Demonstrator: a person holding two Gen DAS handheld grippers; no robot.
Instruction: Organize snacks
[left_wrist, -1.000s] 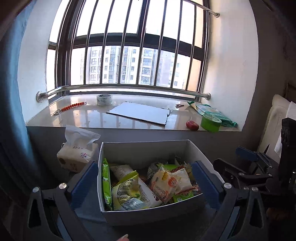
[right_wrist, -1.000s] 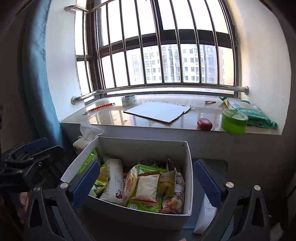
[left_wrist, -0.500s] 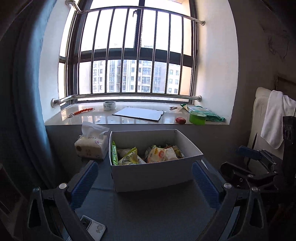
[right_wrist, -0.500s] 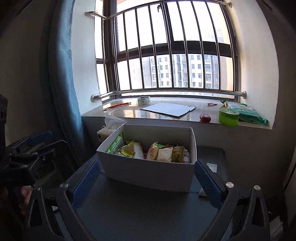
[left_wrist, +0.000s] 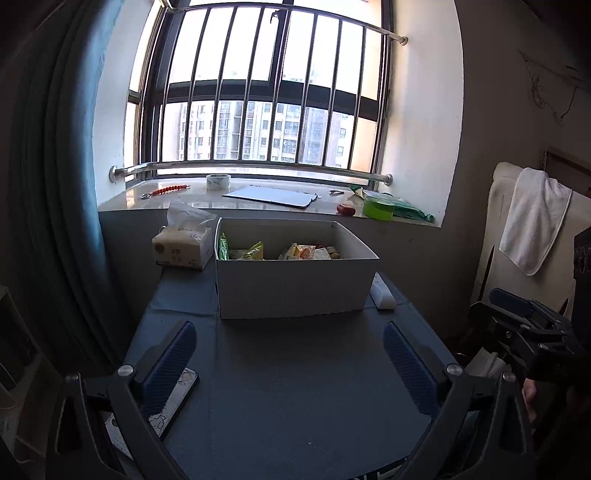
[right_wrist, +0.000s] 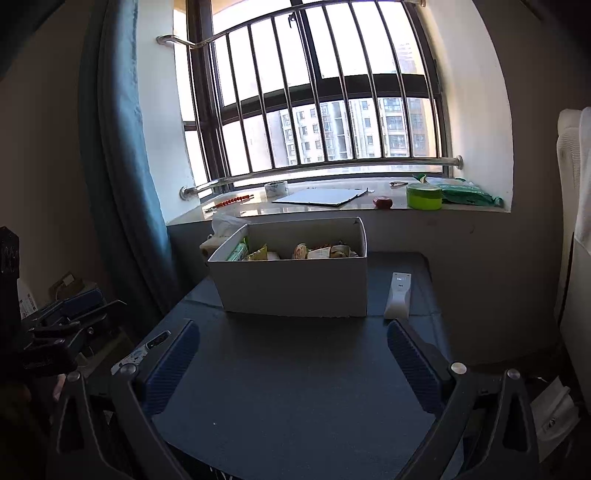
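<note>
A white cardboard box (left_wrist: 295, 284) (right_wrist: 295, 284) stands at the far end of the dark blue table (left_wrist: 295, 387) (right_wrist: 295, 387), below the window sill. Several snack packets (left_wrist: 280, 253) (right_wrist: 306, 252) lie inside it, their tops showing above the rim. My left gripper (left_wrist: 290, 363) is open and empty over the table's near part, well back from the box. My right gripper (right_wrist: 293, 362) is likewise open and empty, also well short of the box. Each gripper appears at the edge of the other's view, the right gripper (left_wrist: 524, 325) and the left gripper (right_wrist: 62, 321).
A tissue pack (left_wrist: 183, 249) sits left of the box and a white remote (right_wrist: 398, 295) right of it. A phone (left_wrist: 166, 406) lies at the table's near left. The sill (left_wrist: 258, 199) holds a tape roll, a flat board, a green tub and a green bag. A white towel (left_wrist: 532, 218) hangs at right.
Both grippers have pulled back and away from the box, which was right under them a second ago and now stands far off. The box and snacks have not moved.
</note>
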